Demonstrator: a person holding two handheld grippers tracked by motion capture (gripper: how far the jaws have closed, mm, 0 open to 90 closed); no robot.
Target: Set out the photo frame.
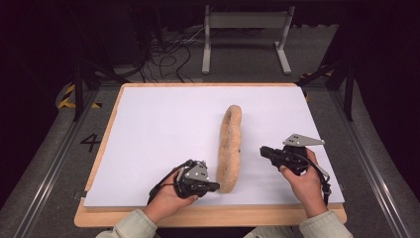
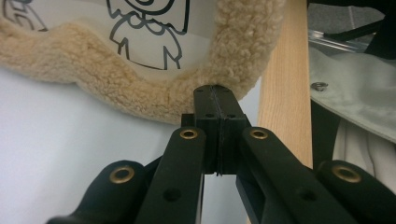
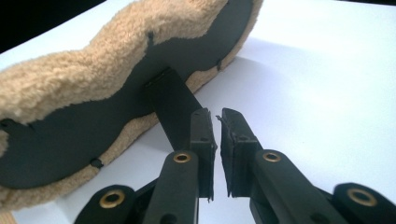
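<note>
In the high view, the person's two hands are nearest the camera, at the near edge of the white surface (image 1: 163, 124). The left gripper (image 1: 214, 187) is being held against the near end of a fleece-edged frame (image 1: 230, 148), which is standing on edge along the middle of the surface. The right gripper (image 1: 263, 150) is being held just beside the frame's right side, apart from it.

In the left gripper view, the fingers (image 2: 217, 100) are pressed together, their tips touching the fleece rim (image 2: 116, 88); whether fleece is being pinched cannot be told. A line drawing (image 2: 147, 28) is seen inside the frame.

In the right gripper view, the fingers (image 3: 203, 130) are slightly spread, with nothing between them. A black strut (image 3: 170, 105) is sticking out from the frame's dark back (image 3: 93, 116), just ahead of them.

The frame is apparently being propped upright. The next move probably calls for the strut to be taken and set while the near end is steadied.
</note>
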